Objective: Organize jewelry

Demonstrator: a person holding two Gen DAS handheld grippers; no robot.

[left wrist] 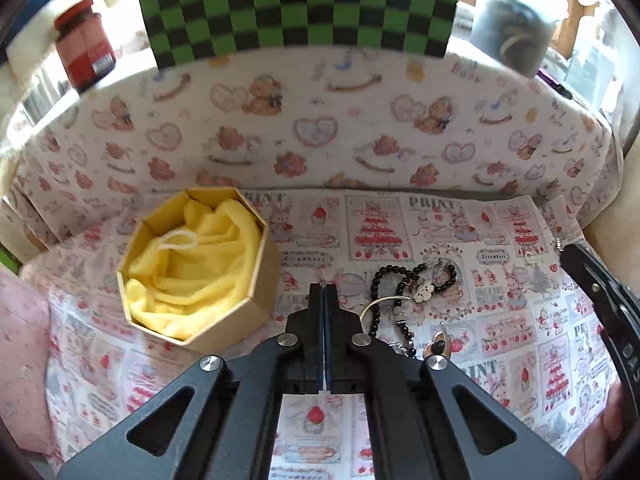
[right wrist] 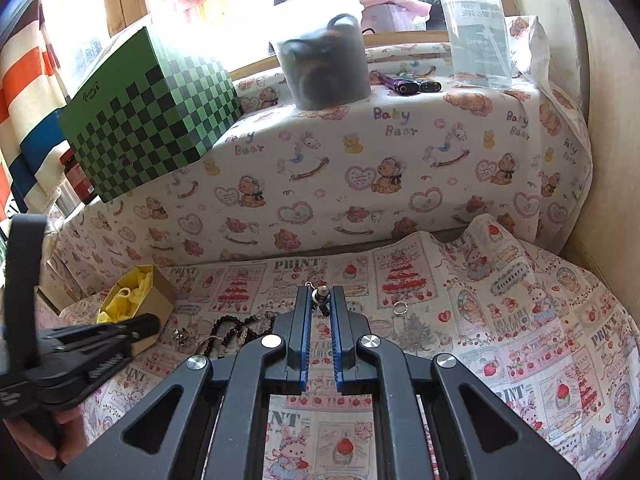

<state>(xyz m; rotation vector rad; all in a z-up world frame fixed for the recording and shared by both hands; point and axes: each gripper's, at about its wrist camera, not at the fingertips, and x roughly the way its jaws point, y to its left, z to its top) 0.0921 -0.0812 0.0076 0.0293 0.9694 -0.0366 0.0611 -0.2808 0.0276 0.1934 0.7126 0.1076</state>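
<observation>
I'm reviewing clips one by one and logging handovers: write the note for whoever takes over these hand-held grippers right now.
Left hand-held gripper: shut, nothing between its pads.
Right hand-held gripper: shut on a small beaded pendant, held just above the cloth.
Octagonal box: open, yellow pouch inside, no jewelry visible in it.
Black bead bracelets lie in a heap right of the box; a small ring lies apart.
Left: everything still needs to go into the box.

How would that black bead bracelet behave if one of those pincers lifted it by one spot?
The black bead bracelet would probably go floppy and dangle: it lies in loose, crossing loops on the printed cloth. Its round beads look glossy, so it may slip between the pads. The white charm would likely swing.
</observation>
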